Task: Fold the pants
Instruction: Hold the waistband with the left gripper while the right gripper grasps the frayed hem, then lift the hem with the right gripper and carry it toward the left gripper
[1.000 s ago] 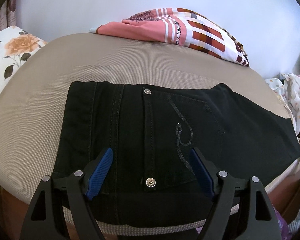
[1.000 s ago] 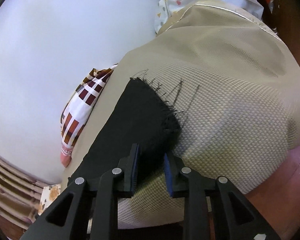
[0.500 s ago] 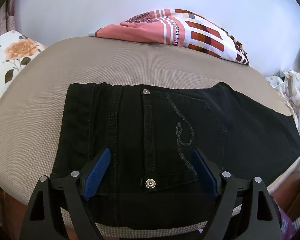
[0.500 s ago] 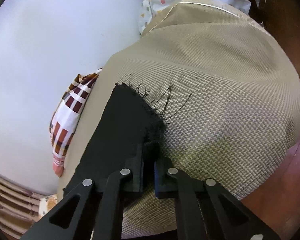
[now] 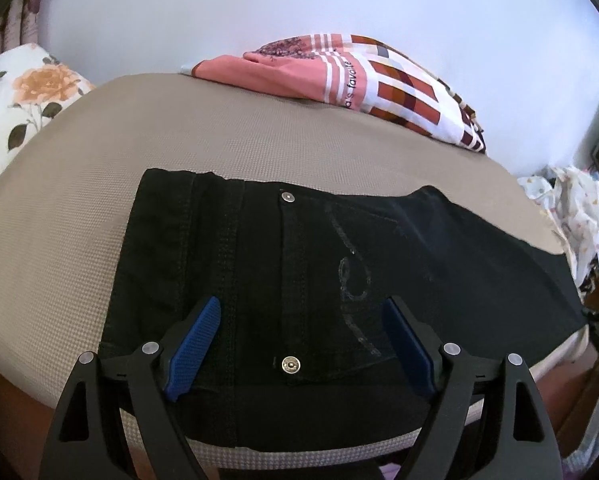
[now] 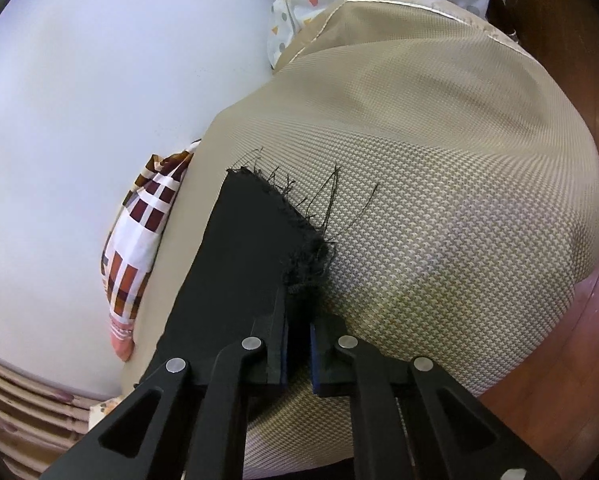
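Note:
Black pants [image 5: 339, 264] lie flat on a beige mattress [image 5: 99, 184], waistband at the left, back pocket with stitched swirl facing up, legs running right. My left gripper [image 5: 299, 328] is open, hovering just over the seat area near a metal rivet. In the right wrist view, my right gripper [image 6: 298, 320] is shut on the frayed hem of the pants [image 6: 251, 248], near the mattress edge [image 6: 459, 240]. Loose threads fan out from the hem.
A pink, white and maroon checked garment [image 5: 359, 80] lies at the mattress's far edge by the white wall, also in the right wrist view [image 6: 139, 240]. A floral pillow [image 5: 23, 96] sits left. Patterned white cloth [image 5: 579, 216] is heaped at the right. Brown wooden floor [image 6: 579, 360] lies below.
My right gripper closed on the frayed hem; one second ago its jaws were apart around it. The left gripper stayed open and drifted only slightly.

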Motion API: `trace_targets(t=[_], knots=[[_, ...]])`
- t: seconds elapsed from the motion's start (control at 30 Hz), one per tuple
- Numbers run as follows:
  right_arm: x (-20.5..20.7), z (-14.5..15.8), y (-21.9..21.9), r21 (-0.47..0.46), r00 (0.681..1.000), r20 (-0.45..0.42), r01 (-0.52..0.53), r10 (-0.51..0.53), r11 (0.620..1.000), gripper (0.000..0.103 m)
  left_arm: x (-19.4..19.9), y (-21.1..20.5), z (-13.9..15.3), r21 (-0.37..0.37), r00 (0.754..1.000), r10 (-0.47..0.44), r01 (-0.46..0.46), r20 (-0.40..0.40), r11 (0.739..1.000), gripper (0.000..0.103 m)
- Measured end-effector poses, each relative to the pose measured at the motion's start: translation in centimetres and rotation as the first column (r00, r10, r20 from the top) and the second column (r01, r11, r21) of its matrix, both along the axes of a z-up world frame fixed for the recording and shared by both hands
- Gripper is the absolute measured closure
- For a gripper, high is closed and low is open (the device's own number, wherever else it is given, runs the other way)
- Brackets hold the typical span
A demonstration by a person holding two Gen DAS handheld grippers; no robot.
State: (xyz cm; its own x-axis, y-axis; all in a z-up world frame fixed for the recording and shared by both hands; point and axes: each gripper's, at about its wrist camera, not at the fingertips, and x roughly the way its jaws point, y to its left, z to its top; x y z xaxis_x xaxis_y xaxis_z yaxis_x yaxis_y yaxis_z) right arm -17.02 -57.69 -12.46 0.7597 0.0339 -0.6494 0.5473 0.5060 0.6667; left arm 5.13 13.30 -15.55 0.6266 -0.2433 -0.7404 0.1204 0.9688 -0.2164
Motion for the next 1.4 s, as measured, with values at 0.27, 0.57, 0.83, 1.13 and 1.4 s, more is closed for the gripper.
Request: trace_targets(t=[0.27, 0.57, 0.83, 1.13, 1.4], knots=[[-0.3, 0.4, 0.3, -0.017, 1.0, 0.02, 0.014, -0.014, 1.0, 0.098, 0.0, 0.0, -0.1, 0.021, 1.0, -0.005, 0.006, -0.006, 1.0, 0.02], [2.6, 5.8, 3.9, -0.136, 0.992, 0.079, -0.087, 0.098, 0.987, 0.098, -0.3, -0.1, 0.7, 0.016, 1.0, -0.01, 0.01, 0.012, 1.0, 0.02], [8.2, 9.2, 12.3, -0.167, 0.938, 0.139, -0.292, 0.316, 0.942, 0.097, -0.7, -1.0, 1.2, 0.009, 0.999, -0.033, 0.033, 0.019, 0.999, 0.02], [13.4, 7.6, 24.1, -0.13, 0.822, 0.152, -0.535, 0.55, 0.835, 0.097, -1.0, -1.7, 0.9, -0.007, 0.999, -0.046, 0.046, 0.012, 0.999, 0.02], [14.8, 4.3, 32.3, -0.069, 0.721, 0.136, -0.677, 0.679, 0.732, 0.097, -1.1, -1.3, 0.4, -0.028, 0.999, -0.038, 0.038, 0.0, 0.999, 0.02]])
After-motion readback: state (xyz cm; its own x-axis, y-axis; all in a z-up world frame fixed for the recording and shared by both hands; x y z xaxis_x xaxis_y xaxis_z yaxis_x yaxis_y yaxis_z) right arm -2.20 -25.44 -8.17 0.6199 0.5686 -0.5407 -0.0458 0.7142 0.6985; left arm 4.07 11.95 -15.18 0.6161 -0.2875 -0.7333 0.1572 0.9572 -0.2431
